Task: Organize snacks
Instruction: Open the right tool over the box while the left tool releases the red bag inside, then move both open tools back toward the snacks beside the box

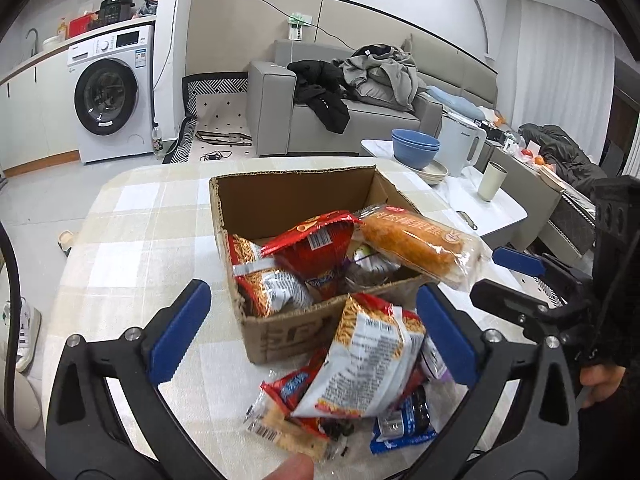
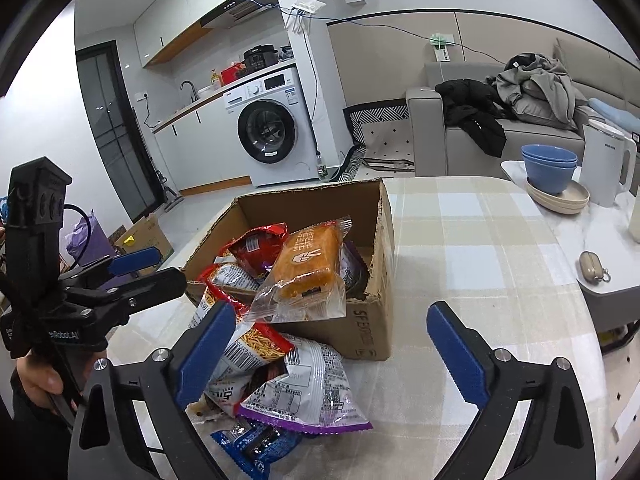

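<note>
Now | we hold left gripper point(image 1: 314, 334) and right gripper point(image 2: 332, 354) released, nothing between the pads | cardboard box point(image 1: 280, 196) mid-table (bread packet point(image 1: 416, 246) overhanging its right rim) | loose snack packets point(image 1: 360, 376) piled near us.

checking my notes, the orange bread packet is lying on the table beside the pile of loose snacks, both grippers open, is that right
Not quite. The orange bread packet lies on top of the other snacks in the cardboard box, overhanging its front edge, not on the table; the right wrist view shows it. The rest holds: the pile of loose snacks sits in front of the box, and the left gripper and right gripper are open.
</note>
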`<action>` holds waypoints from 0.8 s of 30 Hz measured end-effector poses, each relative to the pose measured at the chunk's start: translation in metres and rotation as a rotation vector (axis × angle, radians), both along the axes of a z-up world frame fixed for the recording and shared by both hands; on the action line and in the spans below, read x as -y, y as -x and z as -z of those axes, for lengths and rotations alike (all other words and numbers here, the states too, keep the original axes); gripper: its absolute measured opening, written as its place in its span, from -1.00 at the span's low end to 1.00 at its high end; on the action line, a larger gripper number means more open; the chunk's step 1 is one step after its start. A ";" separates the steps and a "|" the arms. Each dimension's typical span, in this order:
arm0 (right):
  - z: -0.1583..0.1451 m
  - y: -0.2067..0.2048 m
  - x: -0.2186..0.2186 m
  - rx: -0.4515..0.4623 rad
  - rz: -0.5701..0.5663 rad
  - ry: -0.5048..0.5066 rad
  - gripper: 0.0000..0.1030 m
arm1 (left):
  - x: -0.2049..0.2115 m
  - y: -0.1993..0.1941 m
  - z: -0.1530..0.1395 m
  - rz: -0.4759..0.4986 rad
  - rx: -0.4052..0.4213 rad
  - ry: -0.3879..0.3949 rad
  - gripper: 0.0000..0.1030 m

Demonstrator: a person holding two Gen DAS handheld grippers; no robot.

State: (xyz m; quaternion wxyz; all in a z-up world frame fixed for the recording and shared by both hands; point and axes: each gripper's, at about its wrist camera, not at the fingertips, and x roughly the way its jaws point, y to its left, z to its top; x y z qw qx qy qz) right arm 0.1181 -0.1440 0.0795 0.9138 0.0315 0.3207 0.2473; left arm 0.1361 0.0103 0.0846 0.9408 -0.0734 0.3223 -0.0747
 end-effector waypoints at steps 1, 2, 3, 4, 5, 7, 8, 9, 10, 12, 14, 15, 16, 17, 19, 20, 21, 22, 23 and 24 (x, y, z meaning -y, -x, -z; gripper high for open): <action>0.000 0.001 0.000 -0.001 0.000 0.001 0.92 | -0.002 0.004 0.000 0.000 -0.001 0.005 0.99; 0.001 0.002 0.000 -0.004 -0.001 0.001 0.93 | -0.003 0.008 0.000 0.001 -0.001 0.010 0.99; 0.001 0.003 0.000 -0.010 -0.005 -0.002 0.93 | -0.005 0.010 -0.001 0.000 -0.003 0.010 0.99; 0.003 0.004 0.000 -0.013 -0.005 -0.002 0.94 | -0.006 0.013 0.000 -0.004 -0.005 0.009 0.99; 0.004 0.005 -0.001 -0.018 -0.005 -0.003 0.95 | -0.007 0.016 0.001 -0.004 -0.009 0.010 0.99; 0.006 0.008 -0.002 -0.029 -0.007 -0.009 0.95 | -0.009 0.018 0.003 -0.004 -0.019 0.007 0.99; 0.008 0.009 -0.002 -0.033 -0.009 -0.010 0.95 | -0.010 0.020 0.004 -0.006 -0.023 0.004 0.99; 0.009 0.009 -0.003 -0.038 -0.010 -0.007 0.95 | -0.010 0.022 0.005 -0.006 -0.026 0.002 0.99; 0.011 0.010 -0.004 -0.043 -0.012 -0.005 0.96 | -0.010 0.024 0.006 -0.007 -0.028 0.002 0.99; 0.014 0.010 -0.007 -0.053 -0.016 0.000 0.96 | -0.011 0.027 0.008 -0.008 -0.032 0.007 0.99; 0.017 0.010 -0.009 -0.062 -0.016 0.005 0.96 | -0.012 0.031 0.011 -0.008 -0.039 0.016 0.99; 0.019 0.011 -0.010 -0.067 -0.017 0.007 0.96 | -0.011 0.032 0.013 -0.006 -0.043 0.018 0.99; 0.020 0.011 -0.010 -0.070 -0.018 0.008 0.97 | -0.011 0.032 0.014 -0.004 -0.047 0.019 0.99; 0.022 0.012 -0.010 -0.072 -0.019 0.007 0.97 | -0.010 0.033 0.016 -0.002 -0.053 0.018 0.99; 0.024 0.012 -0.011 -0.081 -0.019 0.005 0.97 | -0.009 0.031 0.019 0.001 -0.062 0.013 0.99; 0.026 0.012 -0.011 -0.087 -0.018 0.005 0.97 | -0.008 0.032 0.021 0.001 -0.068 0.012 0.99; 0.028 0.012 -0.011 -0.094 -0.019 0.004 0.97 | -0.008 0.031 0.022 0.002 -0.072 0.013 0.99; 0.030 0.012 -0.011 -0.099 -0.018 0.005 0.97 | -0.007 0.030 0.023 0.002 -0.075 0.014 0.99; 0.031 0.012 -0.011 -0.104 -0.016 0.005 0.97 | -0.007 0.030 0.024 0.001 -0.078 0.014 0.99; 0.032 0.012 -0.011 -0.108 -0.015 0.005 0.97 | -0.006 0.029 0.024 -0.002 -0.081 0.012 0.99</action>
